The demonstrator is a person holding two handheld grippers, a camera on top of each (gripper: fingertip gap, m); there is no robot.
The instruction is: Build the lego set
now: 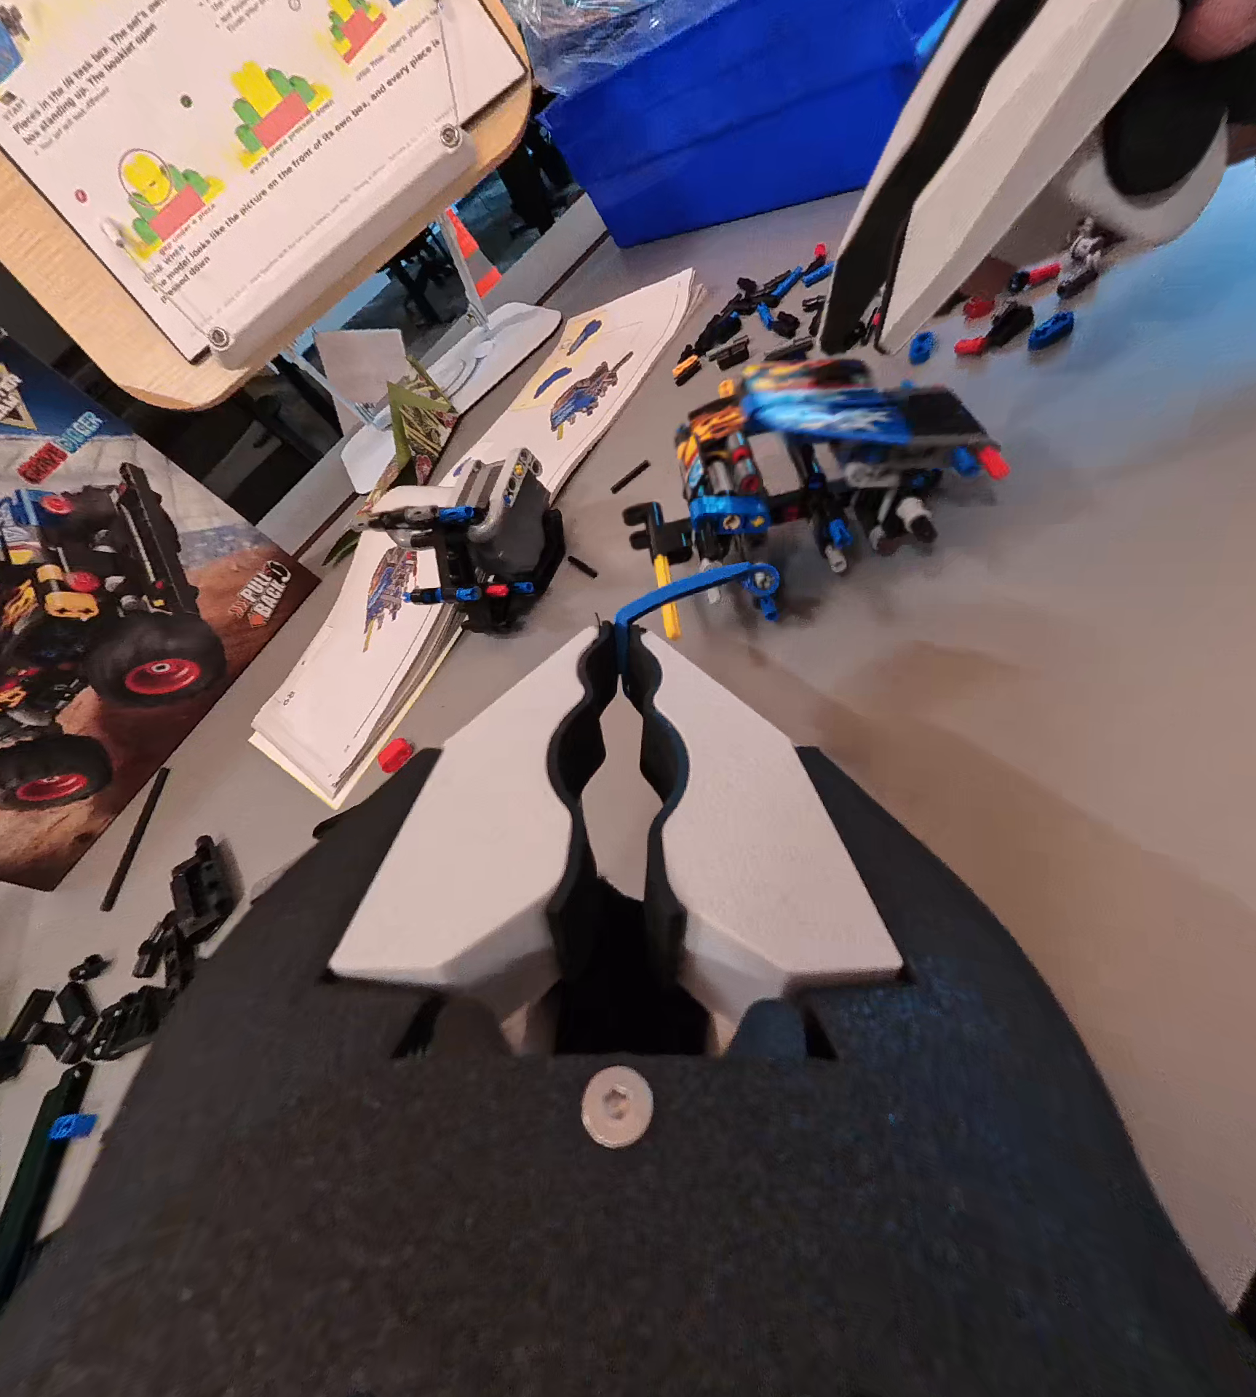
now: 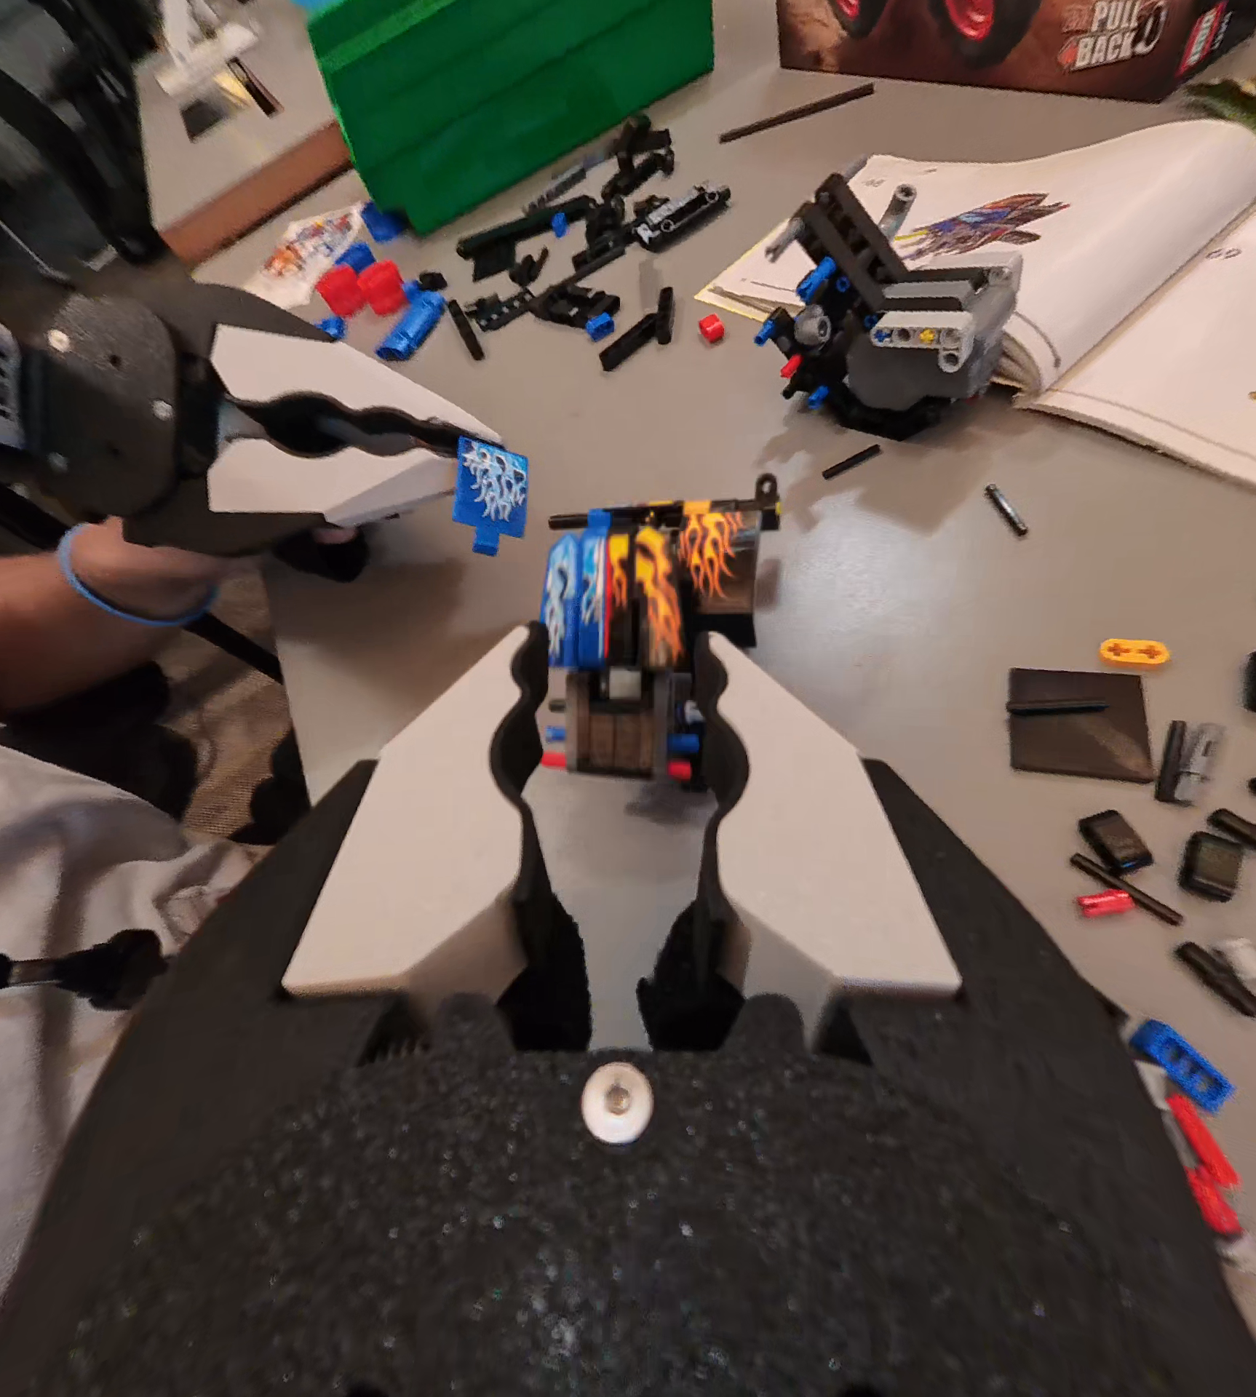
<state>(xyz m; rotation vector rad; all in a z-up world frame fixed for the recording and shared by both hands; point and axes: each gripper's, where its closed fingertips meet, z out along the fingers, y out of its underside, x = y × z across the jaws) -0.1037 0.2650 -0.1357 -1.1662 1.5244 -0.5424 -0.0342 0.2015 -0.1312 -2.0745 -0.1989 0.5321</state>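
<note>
The truck body (image 1: 829, 453), with blue and orange flame panels, sits on the grey table (image 1: 1063, 680). My left gripper (image 1: 619, 642) is shut on a thin blue flame-printed panel (image 1: 693, 583), held in the air just short of the body. In the right wrist view this panel (image 2: 493, 491) sticks out of the left gripper (image 2: 470, 453), up and left of the truck body (image 2: 655, 590). My right gripper (image 2: 625, 650) is open, its fingertips either side of the body's near end; I cannot tell if they touch. It also shows in the left wrist view (image 1: 863, 344).
A grey and black chassis block (image 2: 897, 325) rests on the open instruction booklet (image 2: 1177, 317). Loose black, blue and red pieces (image 2: 595, 249) lie by a green bin (image 2: 504, 91), and more to the right (image 2: 1207, 862). The set's box (image 1: 43, 605), a blue bin (image 1: 723, 113) and a person's arm (image 2: 43, 605) are near. The left gripper's tips are roughly 10 cm from the right gripper's.
</note>
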